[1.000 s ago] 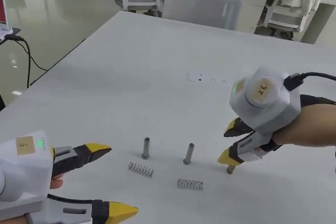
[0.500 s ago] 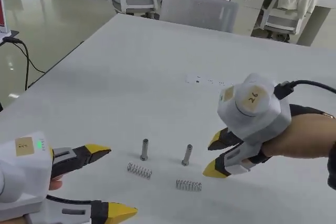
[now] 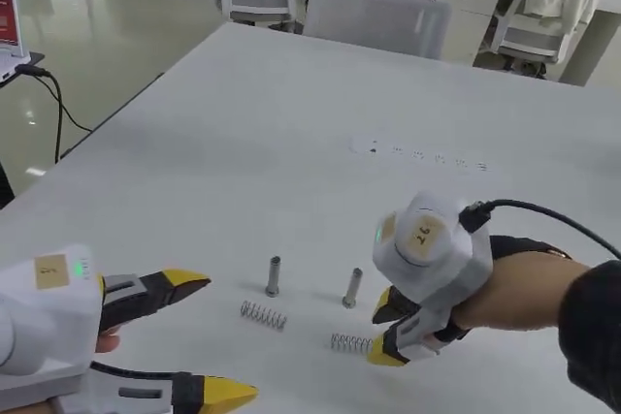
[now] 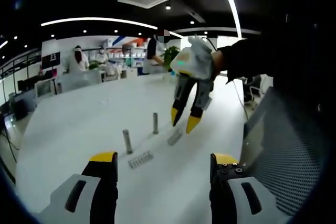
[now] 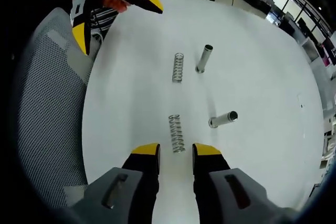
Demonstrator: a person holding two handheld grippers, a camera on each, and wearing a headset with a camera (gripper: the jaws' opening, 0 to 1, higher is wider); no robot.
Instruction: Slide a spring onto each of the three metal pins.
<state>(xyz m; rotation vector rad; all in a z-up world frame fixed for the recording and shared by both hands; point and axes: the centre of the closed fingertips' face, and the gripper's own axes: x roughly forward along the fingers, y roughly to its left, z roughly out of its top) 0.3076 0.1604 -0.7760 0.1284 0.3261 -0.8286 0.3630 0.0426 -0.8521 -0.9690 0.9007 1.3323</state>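
Right gripper view had the right gripper (image 5: pixel 176 151) w/ jaws apart at the end of a spring (image 5: pixel 176 133) lying just beside the near pin (image 5: pixel 223 119); an end-only pinch could've flicked it away.

Bright, even indoor light washes the white desk (image 3: pixel 291 123) almost featureless; the pins (image 3: pixel 274 275) cast only faint, soft shadows. Overhead, the ceiling light strips (image 4: pixel 229 1) (caught in the left gripper view) bow with the fisheye bend. The glossy floor (image 3: pixel 107 36) beyond the desk's left edge throws back glare. Both gripper views stretch toward their edges.
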